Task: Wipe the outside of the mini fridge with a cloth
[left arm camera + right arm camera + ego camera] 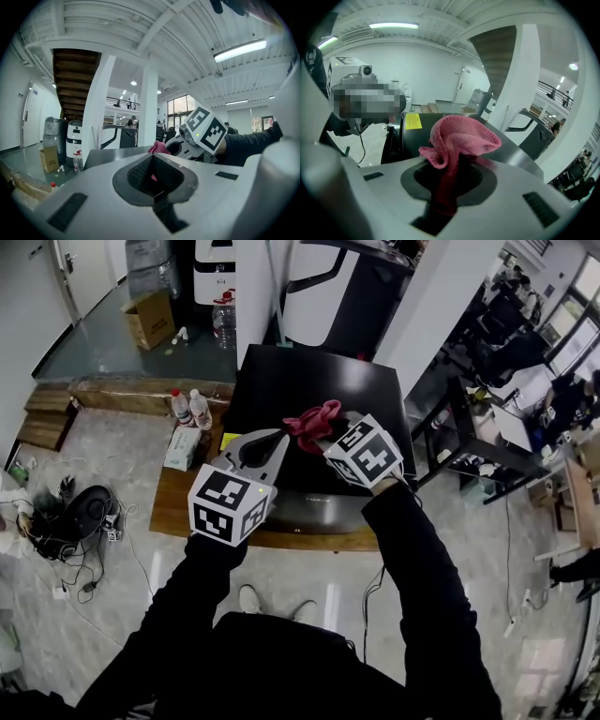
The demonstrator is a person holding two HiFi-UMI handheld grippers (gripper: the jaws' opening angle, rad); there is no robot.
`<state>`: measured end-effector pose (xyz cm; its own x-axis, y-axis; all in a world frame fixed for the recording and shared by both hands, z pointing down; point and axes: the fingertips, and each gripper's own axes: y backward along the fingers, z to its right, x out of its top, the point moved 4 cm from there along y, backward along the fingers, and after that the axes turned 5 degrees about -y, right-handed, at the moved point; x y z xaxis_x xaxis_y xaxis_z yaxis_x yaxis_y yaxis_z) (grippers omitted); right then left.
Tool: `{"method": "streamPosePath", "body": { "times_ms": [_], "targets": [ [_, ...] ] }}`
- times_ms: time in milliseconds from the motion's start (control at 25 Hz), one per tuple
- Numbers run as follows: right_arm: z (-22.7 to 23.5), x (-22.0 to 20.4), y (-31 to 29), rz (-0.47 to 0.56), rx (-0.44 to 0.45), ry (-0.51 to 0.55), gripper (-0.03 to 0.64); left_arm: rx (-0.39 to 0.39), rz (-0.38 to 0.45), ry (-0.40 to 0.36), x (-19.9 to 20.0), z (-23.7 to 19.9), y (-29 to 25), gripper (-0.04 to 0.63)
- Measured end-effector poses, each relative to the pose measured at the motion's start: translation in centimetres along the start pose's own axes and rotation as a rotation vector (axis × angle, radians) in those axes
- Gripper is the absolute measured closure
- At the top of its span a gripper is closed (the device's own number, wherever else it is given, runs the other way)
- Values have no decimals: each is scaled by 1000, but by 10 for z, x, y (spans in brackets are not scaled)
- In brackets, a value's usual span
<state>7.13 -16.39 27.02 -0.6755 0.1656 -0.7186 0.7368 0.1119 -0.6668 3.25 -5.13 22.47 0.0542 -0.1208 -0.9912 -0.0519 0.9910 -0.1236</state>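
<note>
The cloth (457, 140), pink terry bunched into folds, is pinched in the right gripper (450, 180) over the near half of the smooth black mini fridge (309, 381); its lower end is hidden in the jaw recess. The left gripper (152, 176), jaws pressed together on nothing, hangs just beside it near the fridge's front-left corner, above the wooden bench (173, 507). The far half of the fridge top lies open.

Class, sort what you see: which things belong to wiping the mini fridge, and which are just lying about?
Job: pink cloth, mini fridge, right gripper holding the cloth.
Lying about: bottles, pale packet, cardboard box.
</note>
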Motion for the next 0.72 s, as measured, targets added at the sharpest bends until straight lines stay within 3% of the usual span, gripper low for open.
{"method": "streamPosePath", "body": {
  "times_ms": [720],
  "targets": [
    [107, -139, 117, -25, -142, -148, 534, -127, 7, -33, 21, 135, -96, 591]
  ]
}}
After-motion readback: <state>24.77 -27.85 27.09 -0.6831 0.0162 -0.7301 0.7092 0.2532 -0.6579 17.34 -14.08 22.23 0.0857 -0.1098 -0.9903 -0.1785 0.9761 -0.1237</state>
